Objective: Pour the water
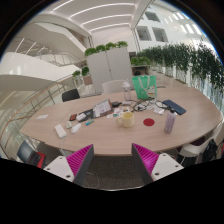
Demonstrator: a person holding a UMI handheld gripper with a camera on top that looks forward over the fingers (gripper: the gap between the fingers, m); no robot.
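Note:
A long oval wooden table [110, 135] stands well beyond my fingers. On it sit a pale cup-like vessel [125, 119] near the middle, a small red round thing [149, 122] to its right, and a slim clear bottle [169, 124] further right. My gripper [112, 160] hovers in front of the table's near edge, open, with nothing between its magenta pads [78, 158]. Only dark floor shows between the fingers.
Papers, a laptop [101, 108], a green box [142, 87] and other clutter cover the table's far half. Dark chairs [70, 95] stand around it. White cabinets [108, 68] with plants on top rise behind; tall plants [185, 58] line the right side.

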